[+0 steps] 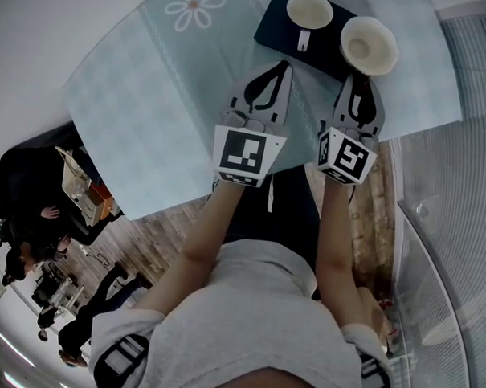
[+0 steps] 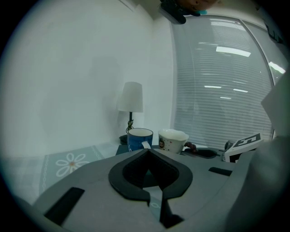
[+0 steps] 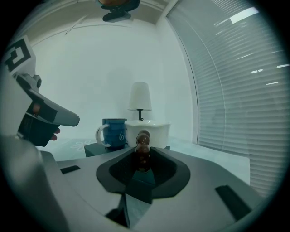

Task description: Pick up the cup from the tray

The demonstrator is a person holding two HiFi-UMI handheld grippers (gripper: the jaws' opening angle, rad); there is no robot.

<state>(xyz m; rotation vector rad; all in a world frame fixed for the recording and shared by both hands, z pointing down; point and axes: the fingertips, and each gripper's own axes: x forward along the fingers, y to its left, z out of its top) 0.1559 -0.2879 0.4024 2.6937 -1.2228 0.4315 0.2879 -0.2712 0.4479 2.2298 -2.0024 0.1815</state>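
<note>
Grab step: white cup (image 1: 368, 44) handle (image 3: 142, 149) being pinched by right claw (image 1: 359, 76), at right end of tray (image 1: 270, 27). Left claw (image 1: 279, 68) being held shut, empty, near tray. Next: slow, level lift being needed.

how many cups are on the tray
2. A blue mug sits at the left of the dark tray. A white cup sits at its right, brown handle gripped by the right claw. None seem hidden.

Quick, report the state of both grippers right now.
Left gripper: closed, nothing between its jaws.
Right gripper: closed on the handle of the white cup.
</note>
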